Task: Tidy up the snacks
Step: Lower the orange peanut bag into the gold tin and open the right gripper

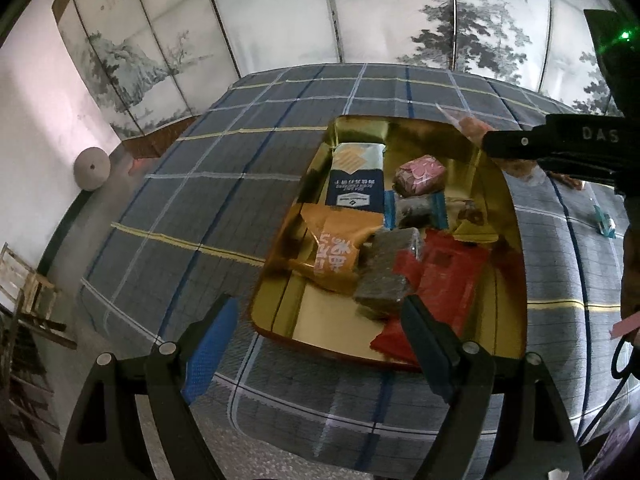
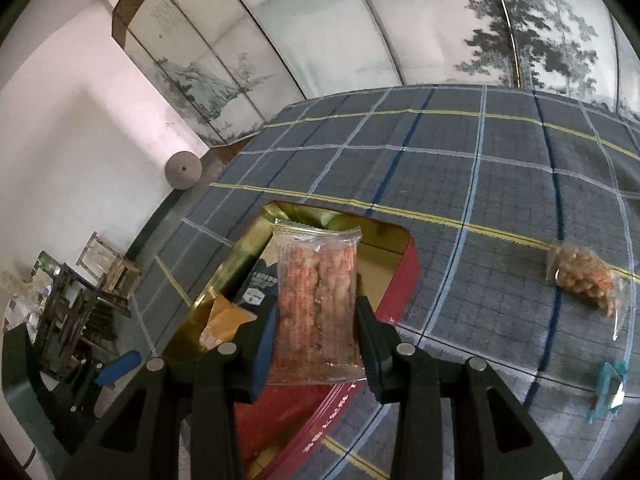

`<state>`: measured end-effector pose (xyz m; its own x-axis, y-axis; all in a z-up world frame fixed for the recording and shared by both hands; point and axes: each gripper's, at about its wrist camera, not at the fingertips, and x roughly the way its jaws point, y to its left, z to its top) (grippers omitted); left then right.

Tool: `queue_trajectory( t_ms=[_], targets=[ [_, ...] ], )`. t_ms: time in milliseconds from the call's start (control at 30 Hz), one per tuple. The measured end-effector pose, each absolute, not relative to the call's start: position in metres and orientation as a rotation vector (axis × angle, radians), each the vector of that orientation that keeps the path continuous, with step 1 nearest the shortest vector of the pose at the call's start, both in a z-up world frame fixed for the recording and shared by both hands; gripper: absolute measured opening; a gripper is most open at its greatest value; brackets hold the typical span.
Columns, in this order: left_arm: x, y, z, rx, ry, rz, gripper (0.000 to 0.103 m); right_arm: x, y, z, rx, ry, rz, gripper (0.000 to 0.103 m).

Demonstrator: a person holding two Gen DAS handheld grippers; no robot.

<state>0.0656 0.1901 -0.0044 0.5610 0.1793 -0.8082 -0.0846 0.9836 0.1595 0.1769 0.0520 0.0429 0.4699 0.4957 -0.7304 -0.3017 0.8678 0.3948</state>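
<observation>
Gold-lined tin [image 1: 508,216] holds snacks as the right tool [image 2: 316,320] grips a clear-wrapped snack packet [image 2: 316,300] above it, the left tool [image 1: 320,320] gaping empty.

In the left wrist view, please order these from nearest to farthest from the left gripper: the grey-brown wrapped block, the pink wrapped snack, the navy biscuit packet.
1. Grey-brown wrapped block, beside the left gripper's right finger.
2. Pink wrapped snack, mid-tin, right.
3. Navy biscuit packet, reaching the far end of the gold tin.

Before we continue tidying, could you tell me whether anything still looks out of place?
Yes: a clear bag of snacks and a small teal packet lie loose on the plaid cloth, outside the gold tin.
</observation>
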Motion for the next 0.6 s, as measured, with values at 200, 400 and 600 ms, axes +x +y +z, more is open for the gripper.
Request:
queue_trajectory(
  t_ms=[200,400,600],
  targets=[
    [0.067,0.195,-0.009,0.095,0.973,0.157,0.081,0.185,0.056,0.032,0.225,0.991,0.474,0.038],
    [0.068,0.199,-0.012,0.086,0.983,0.157,0.081,0.19,0.059,0.027,0.23,1.006,0.457,0.038],
    [0.068,0.203,-0.014,0.075,0.992,0.161,0.081,0.19,0.06,0.025,0.238,1.013,0.461,0.038]
  ],
)
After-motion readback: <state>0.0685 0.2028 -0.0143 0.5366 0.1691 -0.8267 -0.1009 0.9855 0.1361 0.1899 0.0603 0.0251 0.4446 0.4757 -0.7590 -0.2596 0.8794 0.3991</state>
